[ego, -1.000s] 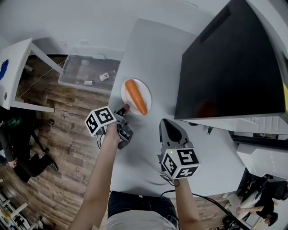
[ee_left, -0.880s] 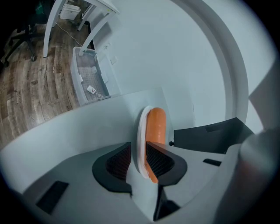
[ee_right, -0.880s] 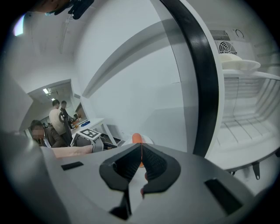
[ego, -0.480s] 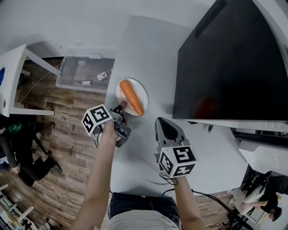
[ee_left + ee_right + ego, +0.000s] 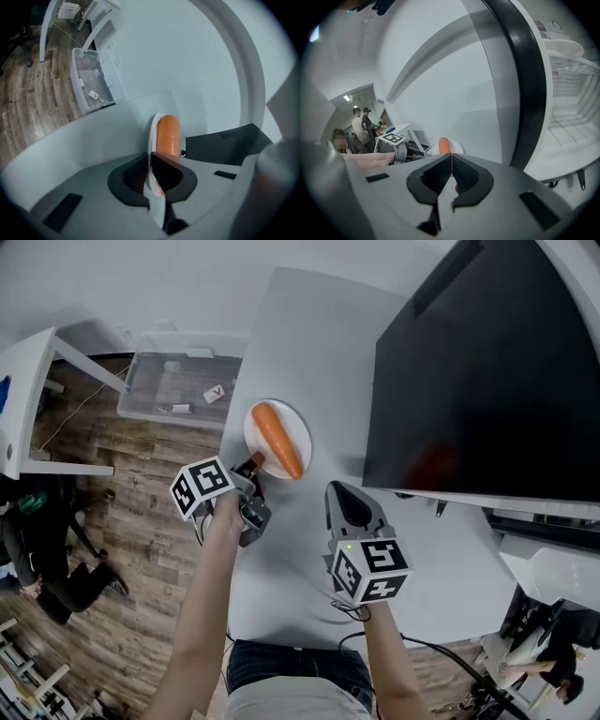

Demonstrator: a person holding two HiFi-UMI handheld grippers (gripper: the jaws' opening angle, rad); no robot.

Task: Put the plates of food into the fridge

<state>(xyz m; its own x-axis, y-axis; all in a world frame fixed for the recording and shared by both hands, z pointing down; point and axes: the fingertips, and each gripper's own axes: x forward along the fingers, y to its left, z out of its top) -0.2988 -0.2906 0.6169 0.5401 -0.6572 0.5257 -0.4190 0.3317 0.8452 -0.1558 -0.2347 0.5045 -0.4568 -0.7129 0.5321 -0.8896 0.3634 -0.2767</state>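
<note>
Grasp step: left claw closing on the carrot plate's near rim; right claw pinched together, empty. Next we lift it level toward the fridge.

Centre of the left gripper view: the plate loses its near rim, and the carrot its near end, between the closing jaws of the left gripper. Head view — the fridge door runs off the top-right edges; scraps in the upper-left clear bin are too small to name.
</note>
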